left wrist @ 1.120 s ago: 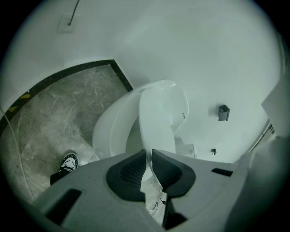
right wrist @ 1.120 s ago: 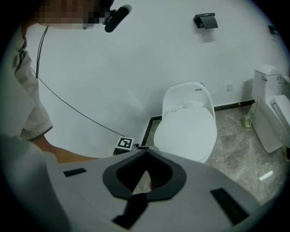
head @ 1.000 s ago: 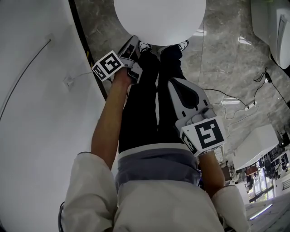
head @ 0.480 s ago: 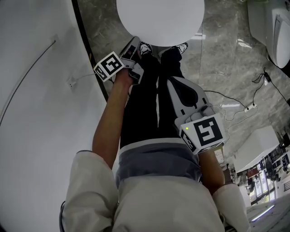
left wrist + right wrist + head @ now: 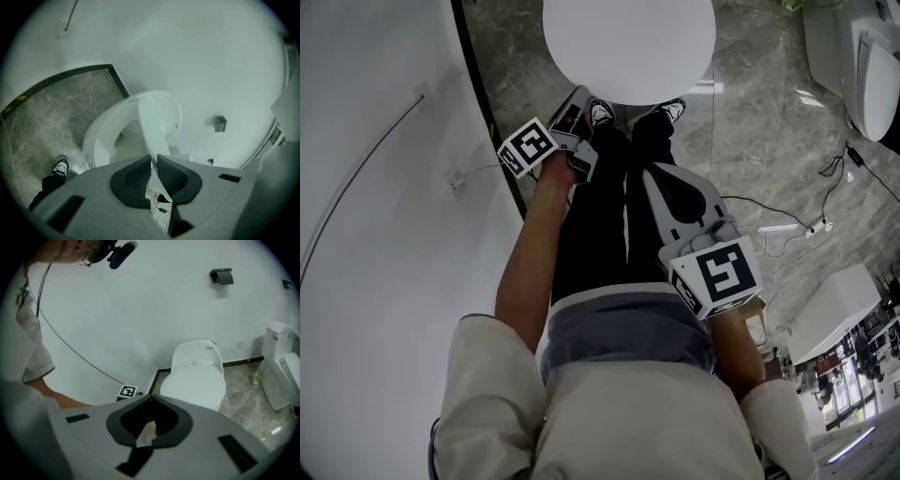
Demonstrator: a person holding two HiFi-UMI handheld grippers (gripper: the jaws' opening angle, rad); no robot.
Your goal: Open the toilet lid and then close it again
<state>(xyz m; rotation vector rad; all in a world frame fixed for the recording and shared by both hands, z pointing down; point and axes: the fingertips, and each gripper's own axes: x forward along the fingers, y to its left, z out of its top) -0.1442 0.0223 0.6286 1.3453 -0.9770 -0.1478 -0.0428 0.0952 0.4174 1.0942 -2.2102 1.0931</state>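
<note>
The white toilet lid (image 5: 628,42) fills the top of the head view. In the left gripper view the lid (image 5: 157,117) stands tilted up from the seat and bowl (image 5: 103,138). Its thin front edge runs between the dark pads of my left gripper (image 5: 153,158), which is shut on it. In the head view the left gripper (image 5: 579,97) reaches the lid's near left rim. My right gripper (image 5: 654,173) hangs apart from the toilet over the person's legs. Its jaws (image 5: 151,397) meet at the tips with nothing between them. From the right gripper view the toilet (image 5: 194,380) stands against the wall.
A white curved wall (image 5: 375,234) runs close on the left. A second toilet (image 5: 862,66) stands at the right, with a cable and power strip (image 5: 811,225) on the marble floor. The person's shoes (image 5: 600,112) are right before the bowl. A paper holder (image 5: 221,276) hangs on the wall.
Both grippers have risen a little. The left one keeps its hold and the lid's front edge has come up with it. The right gripper stays shut and empty.
</note>
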